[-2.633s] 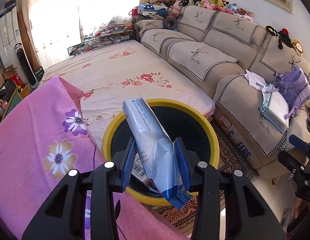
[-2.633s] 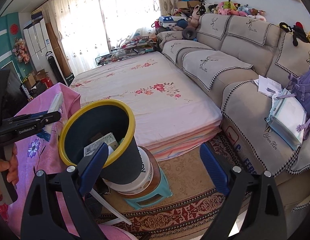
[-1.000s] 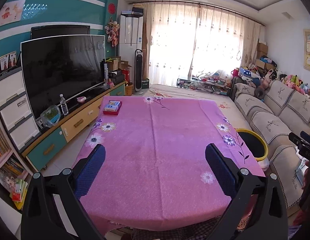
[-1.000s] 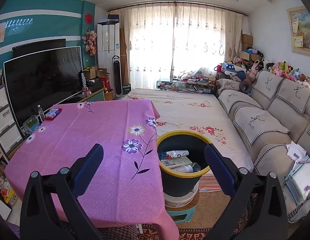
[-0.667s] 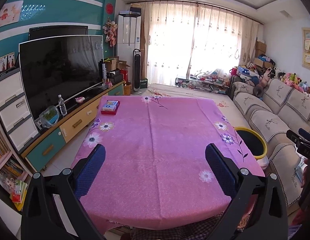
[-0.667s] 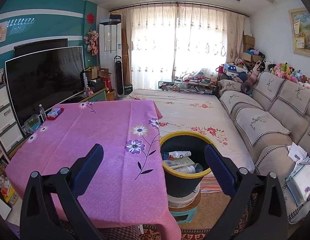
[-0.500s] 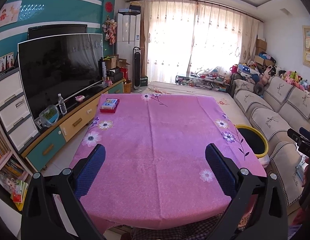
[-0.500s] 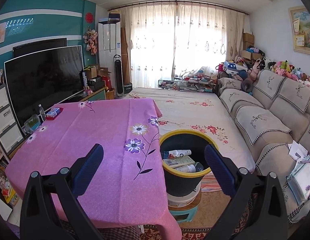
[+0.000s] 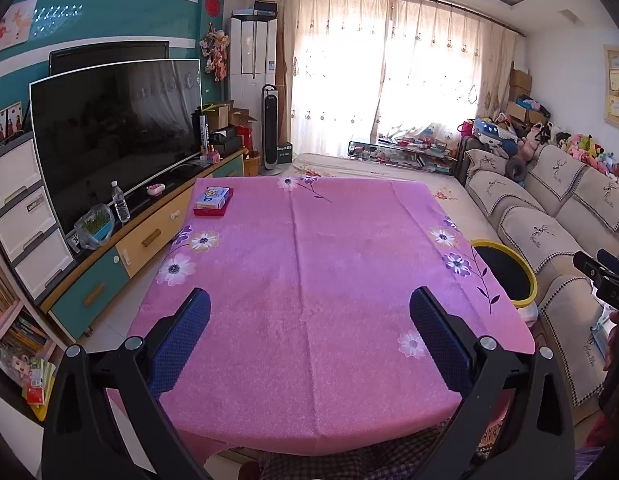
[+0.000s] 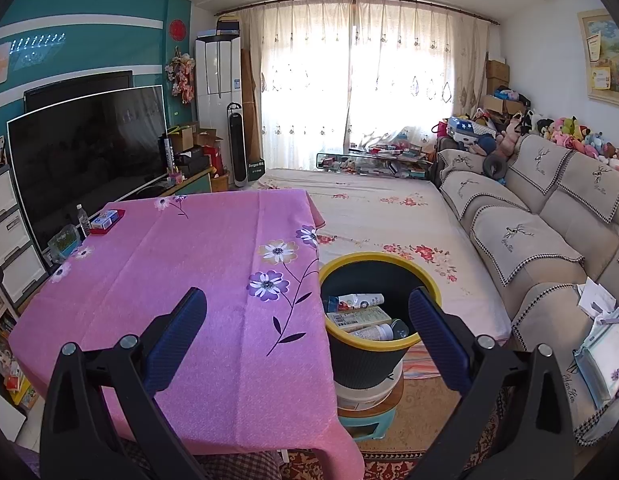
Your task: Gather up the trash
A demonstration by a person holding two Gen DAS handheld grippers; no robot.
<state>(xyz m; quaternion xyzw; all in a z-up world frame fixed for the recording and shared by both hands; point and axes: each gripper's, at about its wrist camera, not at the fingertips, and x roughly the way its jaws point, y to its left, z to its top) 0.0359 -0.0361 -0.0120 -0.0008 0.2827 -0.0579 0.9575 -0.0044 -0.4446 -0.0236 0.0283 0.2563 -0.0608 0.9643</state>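
Sweep your eye from nine o'clock across the pink tablecloth [image 9: 309,280]: only the small box on its red tray [image 9: 213,200] remains, at eleven o'clock, likely no trash. Your left gripper [image 9: 309,340] is spread wide, empty. Your right gripper [image 10: 309,332] likewise gapes, touching nothing. The yellow-rimmed bin [image 10: 379,348], at three o'clock beside the table, holds the collected packets [image 10: 357,314].

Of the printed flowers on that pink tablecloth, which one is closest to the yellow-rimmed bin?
The purple flower at the tablecloth's right edge, just above the bin's rim. The other flowers sit further in or across the cloth.
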